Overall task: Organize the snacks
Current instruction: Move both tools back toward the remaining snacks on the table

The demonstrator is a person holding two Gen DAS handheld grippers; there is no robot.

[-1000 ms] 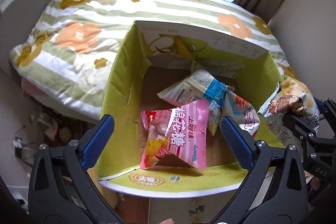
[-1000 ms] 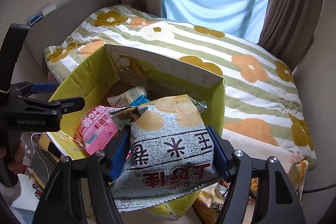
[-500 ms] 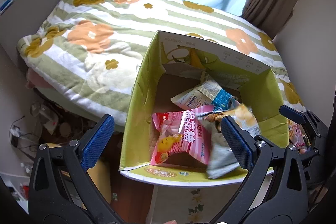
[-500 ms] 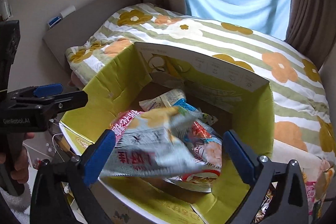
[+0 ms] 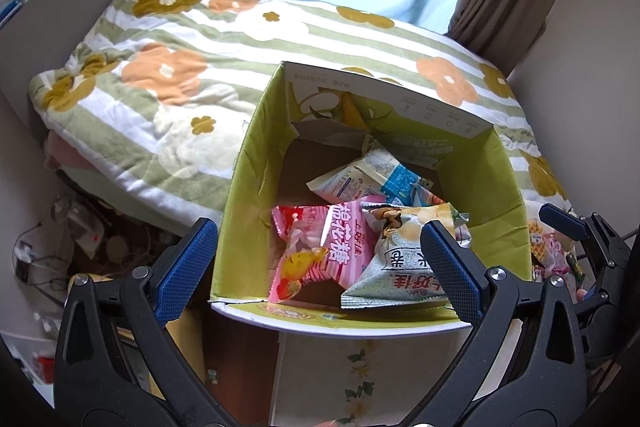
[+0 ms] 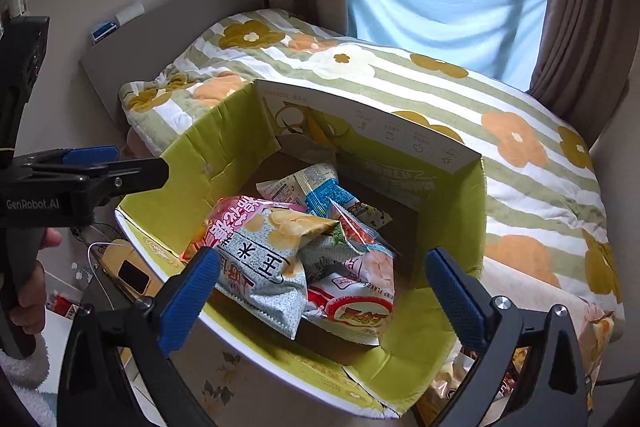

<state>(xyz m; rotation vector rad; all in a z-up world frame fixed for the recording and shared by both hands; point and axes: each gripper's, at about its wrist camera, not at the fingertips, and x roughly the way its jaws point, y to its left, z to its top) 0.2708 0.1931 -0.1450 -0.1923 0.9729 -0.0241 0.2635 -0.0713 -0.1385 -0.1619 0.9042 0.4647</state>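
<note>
Right gripper (image 6: 318,293) fingers are standing spread wide, holding nothing, hovering over the near rim of the open yellow-green cardboard box (image 6: 460,211). Left gripper (image 5: 320,265) fingers are likewise spread and empty, hanging above the box's near left corner (image 5: 240,195).

Inside the box, the grey-speckled crinkled chip bag (image 6: 264,259) is lying on top of the pile, partly covering the pink striped candy packet (image 5: 328,251). A red-and-white shrimp-flake bag (image 6: 352,303) is sitting just beside it, and a white-and-blue snack pouch (image 5: 368,179) is lying further back against the far wall.

The box is sitting at the foot of a bed with a green-striped floral quilt (image 6: 400,79). More snack packets (image 5: 548,251) are lying outside the box's right wall, beside the right gripper's side. Cables and clutter (image 5: 80,235) are crowding the floor left of the box.
</note>
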